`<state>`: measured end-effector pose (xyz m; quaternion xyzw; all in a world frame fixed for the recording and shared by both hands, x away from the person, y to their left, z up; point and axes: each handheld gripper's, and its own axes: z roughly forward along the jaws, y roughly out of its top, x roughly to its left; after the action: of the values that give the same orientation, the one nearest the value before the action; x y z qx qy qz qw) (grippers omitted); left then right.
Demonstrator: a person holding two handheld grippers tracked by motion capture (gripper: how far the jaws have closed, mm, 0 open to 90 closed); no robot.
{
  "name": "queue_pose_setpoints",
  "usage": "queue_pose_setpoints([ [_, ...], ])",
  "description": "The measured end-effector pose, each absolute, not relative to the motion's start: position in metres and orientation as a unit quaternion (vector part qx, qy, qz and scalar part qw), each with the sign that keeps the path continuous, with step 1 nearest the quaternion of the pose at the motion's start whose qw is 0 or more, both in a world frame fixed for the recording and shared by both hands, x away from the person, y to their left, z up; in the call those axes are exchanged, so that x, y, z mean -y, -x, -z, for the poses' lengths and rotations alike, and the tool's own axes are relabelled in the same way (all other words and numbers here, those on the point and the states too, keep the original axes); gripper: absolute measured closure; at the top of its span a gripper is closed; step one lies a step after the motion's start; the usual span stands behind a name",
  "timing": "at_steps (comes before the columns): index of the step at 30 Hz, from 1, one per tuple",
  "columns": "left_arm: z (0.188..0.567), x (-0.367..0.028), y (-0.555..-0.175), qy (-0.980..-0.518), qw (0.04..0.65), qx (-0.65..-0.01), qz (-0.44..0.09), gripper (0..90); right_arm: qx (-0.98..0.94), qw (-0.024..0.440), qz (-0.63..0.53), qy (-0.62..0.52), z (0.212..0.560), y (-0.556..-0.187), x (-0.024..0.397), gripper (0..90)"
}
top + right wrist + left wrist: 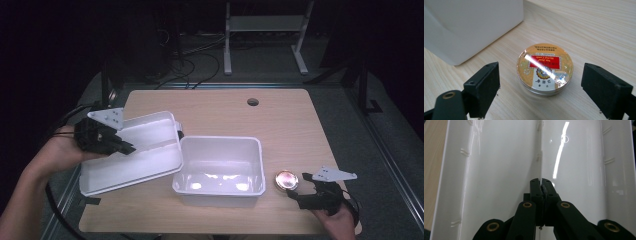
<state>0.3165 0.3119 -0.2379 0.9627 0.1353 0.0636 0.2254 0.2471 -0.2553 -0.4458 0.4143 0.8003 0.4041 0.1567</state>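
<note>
The left tool (120, 146) pinches the thin rib of a white lid (145, 160), held left of the white box (220, 172). The lid looks light, stiff and slippery, so the rib is a good hold. The right tool (296, 192) is wide open around a small round tin (545, 68), right of the box on the desk (280, 120). The tin looks hard and shiny; grab its sides.

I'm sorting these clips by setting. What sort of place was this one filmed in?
Probably a lab or workshop recording bench, not a home: a bare wooden table with a cable hole, loose cables on the floor behind it, and a metal stand in a darkened room.
</note>
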Motion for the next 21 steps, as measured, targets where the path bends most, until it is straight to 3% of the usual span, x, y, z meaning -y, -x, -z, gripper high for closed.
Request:
queue_pose_setpoints([
  [8,0.262,-0.344,-0.31,-0.961,0.21,-0.167,-0.063,89.4,-0.801,0.159,-0.404,-0.413,0.445,-0.246,0.254,14.7],
  [21,0.312,-0.357,-0.307,-0.964,0.194,-0.178,-0.044,89.5,-0.801,0.161,-0.402,-0.413,0.445,-0.245,0.254,14.7],
])
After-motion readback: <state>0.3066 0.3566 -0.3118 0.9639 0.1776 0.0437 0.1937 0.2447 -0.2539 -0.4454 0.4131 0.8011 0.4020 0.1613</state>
